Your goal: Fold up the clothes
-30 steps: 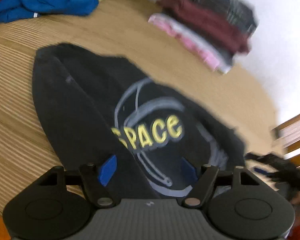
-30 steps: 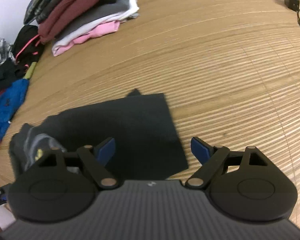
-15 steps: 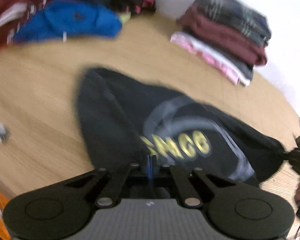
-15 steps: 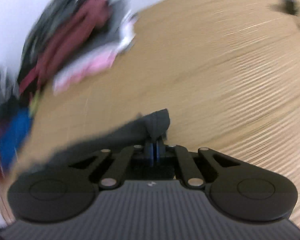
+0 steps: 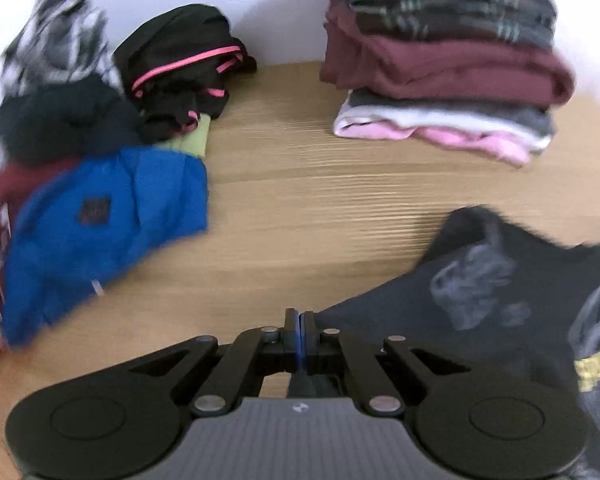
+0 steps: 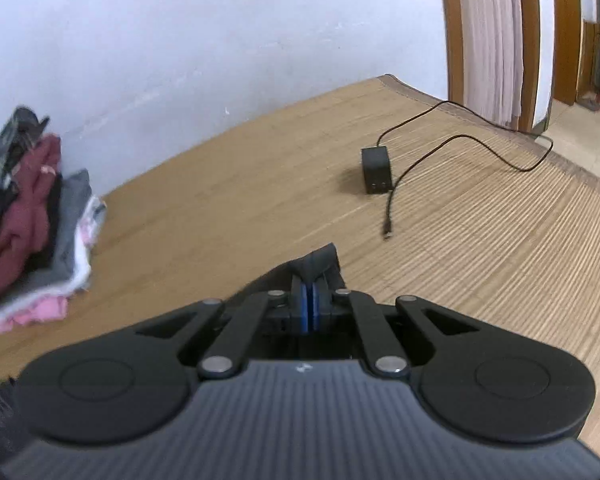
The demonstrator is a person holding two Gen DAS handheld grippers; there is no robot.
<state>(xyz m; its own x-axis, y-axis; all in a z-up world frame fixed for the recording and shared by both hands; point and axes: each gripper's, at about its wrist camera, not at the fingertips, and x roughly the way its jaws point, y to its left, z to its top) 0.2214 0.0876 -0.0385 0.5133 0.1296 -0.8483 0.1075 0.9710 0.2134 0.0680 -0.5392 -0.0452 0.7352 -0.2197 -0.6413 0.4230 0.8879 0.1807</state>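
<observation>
The black T-shirt (image 5: pixel 500 312) lies at the right of the left wrist view, partly lifted off the woven mat (image 5: pixel 320 208), its grey and yellow print facing up. The left tool (image 5: pixel 299 334) is pinched fully closed at the shirt's edge; the right tool (image 6: pixel 310 300) is likewise clamped on a bunched corner of the same black cloth. It looks light, soft and floppy, so it will likely sag between the 2 grips. Corners or hems, held taut, seem the best hold.

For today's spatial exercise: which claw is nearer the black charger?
Right. The right claw faces the black charger across bare mat; the left claw faces unfolded clothes.
</observation>
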